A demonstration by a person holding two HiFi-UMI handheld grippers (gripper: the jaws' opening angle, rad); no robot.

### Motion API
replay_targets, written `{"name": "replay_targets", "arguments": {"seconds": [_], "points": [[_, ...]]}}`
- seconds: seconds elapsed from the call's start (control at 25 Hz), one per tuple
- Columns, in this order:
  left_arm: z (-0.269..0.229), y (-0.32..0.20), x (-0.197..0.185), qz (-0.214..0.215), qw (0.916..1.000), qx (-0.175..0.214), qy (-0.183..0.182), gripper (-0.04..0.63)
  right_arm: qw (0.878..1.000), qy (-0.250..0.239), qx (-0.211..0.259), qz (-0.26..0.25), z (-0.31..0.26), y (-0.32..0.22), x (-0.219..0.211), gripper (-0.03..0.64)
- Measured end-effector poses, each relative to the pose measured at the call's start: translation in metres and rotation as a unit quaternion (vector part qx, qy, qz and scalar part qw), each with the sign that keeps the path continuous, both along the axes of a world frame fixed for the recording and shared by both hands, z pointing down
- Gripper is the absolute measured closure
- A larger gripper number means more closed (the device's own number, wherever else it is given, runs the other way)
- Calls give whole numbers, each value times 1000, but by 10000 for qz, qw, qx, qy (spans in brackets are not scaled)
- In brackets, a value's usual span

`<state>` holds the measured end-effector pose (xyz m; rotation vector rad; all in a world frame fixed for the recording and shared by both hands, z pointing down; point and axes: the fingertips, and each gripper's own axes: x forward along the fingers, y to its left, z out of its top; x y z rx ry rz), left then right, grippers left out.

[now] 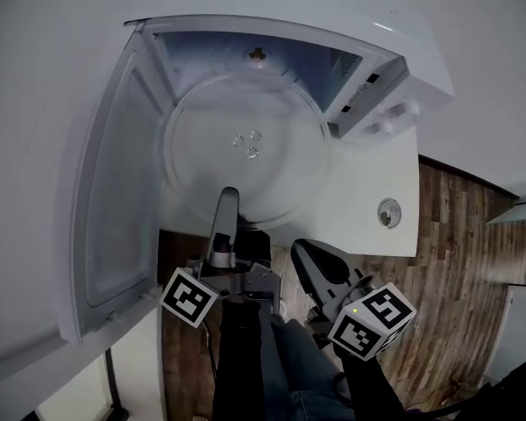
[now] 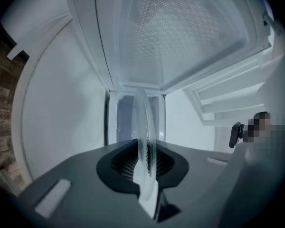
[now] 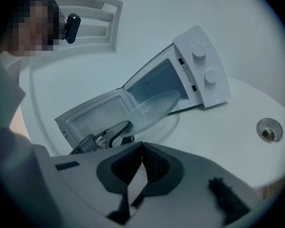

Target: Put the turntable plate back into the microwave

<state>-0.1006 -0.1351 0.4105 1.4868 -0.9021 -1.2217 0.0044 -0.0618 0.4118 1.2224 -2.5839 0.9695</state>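
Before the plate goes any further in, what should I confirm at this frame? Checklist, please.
1. Access: microwave door swung wide, ok.
2. Grip: left tool shut on turntable plate rim, ok.
3. Other hand: right tool shut, empty, off the plate, ok.
4. Target: hub in the cavity uncovered, ok.
5. Seating: plate tilted, partly outside, not ok.
6. Support: roller ring present, cannot tell.
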Motion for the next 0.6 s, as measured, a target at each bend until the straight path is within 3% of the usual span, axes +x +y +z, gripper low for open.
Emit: {"name": "replay_targets", "arguments": {"seconds": [0.48, 0.6], "points": [[10, -64, -16, 108, 9989, -122, 431, 554, 9997, 150, -121, 161, 6, -50, -22, 606], [11, -77, -14, 187, 9991, -162, 347, 552, 9995, 221, -101, 194, 5, -61, -22, 606]]}}
